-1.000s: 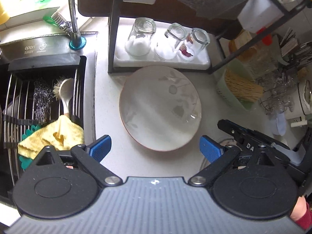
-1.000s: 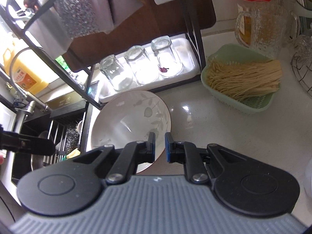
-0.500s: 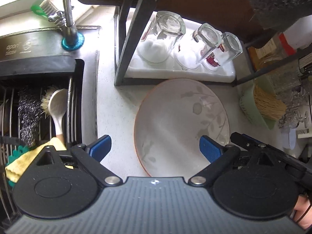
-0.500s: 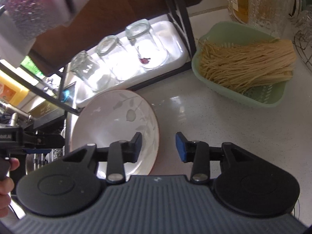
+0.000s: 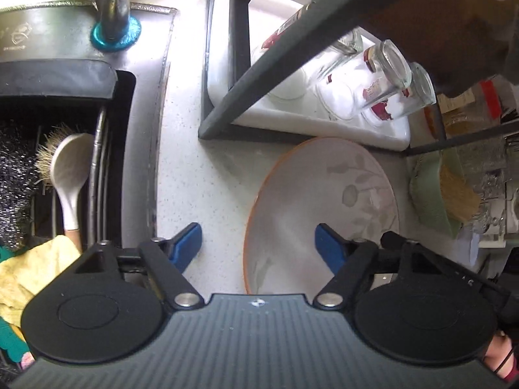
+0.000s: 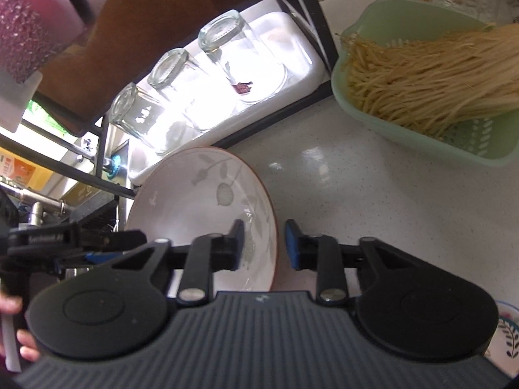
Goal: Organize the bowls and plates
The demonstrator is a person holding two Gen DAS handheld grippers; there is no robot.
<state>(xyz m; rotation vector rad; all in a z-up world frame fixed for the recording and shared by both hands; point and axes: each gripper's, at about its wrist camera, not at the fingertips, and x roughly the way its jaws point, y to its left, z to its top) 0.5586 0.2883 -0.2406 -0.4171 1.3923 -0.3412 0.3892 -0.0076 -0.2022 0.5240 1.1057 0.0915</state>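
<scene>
Barely begun: white leaf-patterned ceramic bowl (image 6: 207, 207) unlifted on surface; right hand-held gripper (image 6: 264, 244) closing astride rim, left hand-held gripper (image 5: 258, 243) narrowing, seemingly empty.

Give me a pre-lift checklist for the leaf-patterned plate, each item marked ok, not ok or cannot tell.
1. Right hand-held gripper straddles the plate rim: ok.
2. Right pads pressing the rim: not ok; jaws closing, gaps show.
3. Left hand-held gripper around the plate's near edge: ok; jaws closing, not gripping.
4. Plate clear of the glass tray: cannot tell.
5. Noodle basket apart from the plate: ok.
</scene>
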